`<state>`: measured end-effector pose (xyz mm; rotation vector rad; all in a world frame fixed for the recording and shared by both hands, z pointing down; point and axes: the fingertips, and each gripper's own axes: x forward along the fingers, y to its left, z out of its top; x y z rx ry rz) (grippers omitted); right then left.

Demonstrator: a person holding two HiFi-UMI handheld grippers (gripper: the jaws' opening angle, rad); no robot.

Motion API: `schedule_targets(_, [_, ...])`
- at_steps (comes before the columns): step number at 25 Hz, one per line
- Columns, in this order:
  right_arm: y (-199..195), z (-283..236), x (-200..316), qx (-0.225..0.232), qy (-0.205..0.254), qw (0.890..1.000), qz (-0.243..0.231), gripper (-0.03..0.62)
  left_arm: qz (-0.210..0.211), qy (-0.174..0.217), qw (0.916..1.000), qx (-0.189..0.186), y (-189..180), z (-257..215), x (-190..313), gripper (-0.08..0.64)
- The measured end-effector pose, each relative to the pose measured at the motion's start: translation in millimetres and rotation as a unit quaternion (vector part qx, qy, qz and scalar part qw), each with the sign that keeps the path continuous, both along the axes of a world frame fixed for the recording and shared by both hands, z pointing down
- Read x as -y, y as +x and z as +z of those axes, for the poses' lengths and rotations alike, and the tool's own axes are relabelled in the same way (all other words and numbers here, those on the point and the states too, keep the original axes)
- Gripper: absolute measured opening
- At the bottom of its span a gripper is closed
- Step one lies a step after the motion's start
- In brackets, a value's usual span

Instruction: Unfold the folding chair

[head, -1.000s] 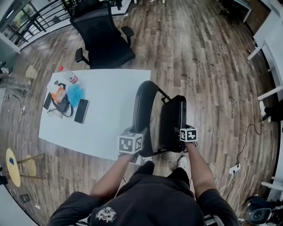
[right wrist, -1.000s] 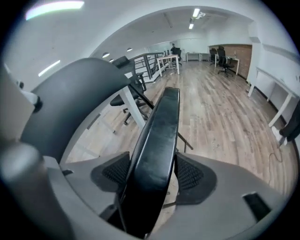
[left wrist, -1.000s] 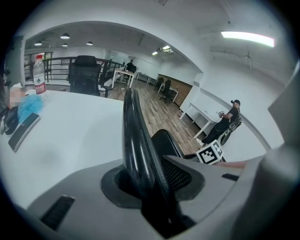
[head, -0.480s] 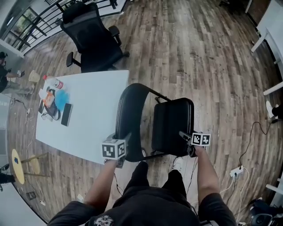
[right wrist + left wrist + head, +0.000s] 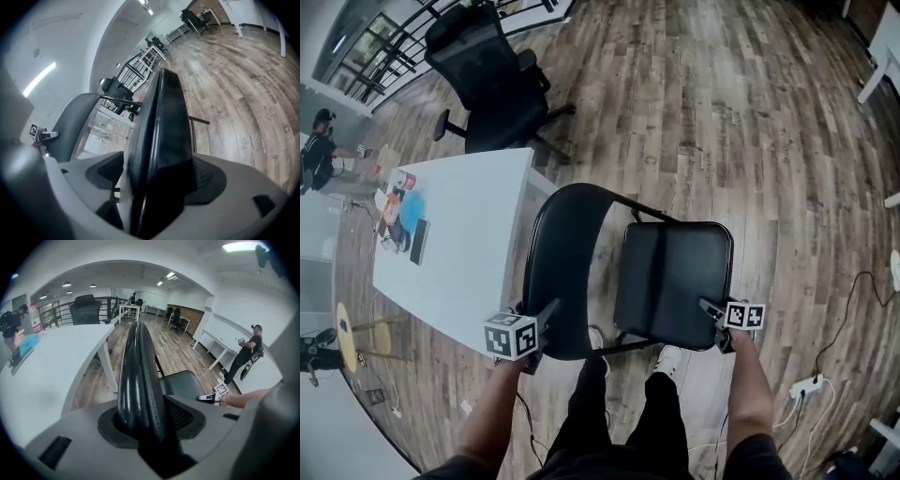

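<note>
A: Where's the folding chair (image 5: 670, 281)?

B: On the wood floor (image 5: 750, 141). Seat nearly flat, back upright, just beside the long edge of the white table (image 5: 459, 262). The left gripper (image 5: 542, 321) is clamped on the back's rim, the right gripper (image 5: 712, 309) on the seat's near-right corner. Both sets of jaws have just been widening, w/ chair filling each gap.

A: What's around it?

B: An office chair (image 5: 492, 80) at the table's far end. A phone (image 5: 419, 242), a bottle (image 5: 401, 178) etc. along the tabletop's left edge. A power strip (image 5: 806, 386) on the floor, right. The person's shoes (image 5: 667, 356) under the seat.

A: Diffs btwn views?

B: Only the left gripper view shows a standing person (image 5: 246, 355) by white desks (image 5: 220, 345). The right gripper view sees the seat edge-on, blocking most of the table.
</note>
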<state>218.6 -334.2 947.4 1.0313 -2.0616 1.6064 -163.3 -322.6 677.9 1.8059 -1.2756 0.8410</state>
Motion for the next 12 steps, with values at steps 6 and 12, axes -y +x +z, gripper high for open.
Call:
schedule_targets(6, [50, 66, 1, 0.007, -0.027, 1.000, 0.010, 0.380, -0.009, -0.006, 0.9999, 0.001, 25, 33, 7, 0.153])
schedule_targets(12, [84, 115, 4, 0.051, -0.025, 0.998, 0.019, 0.394, -0.008, -0.005, 0.9999, -0.006, 45, 71, 11, 0.160])
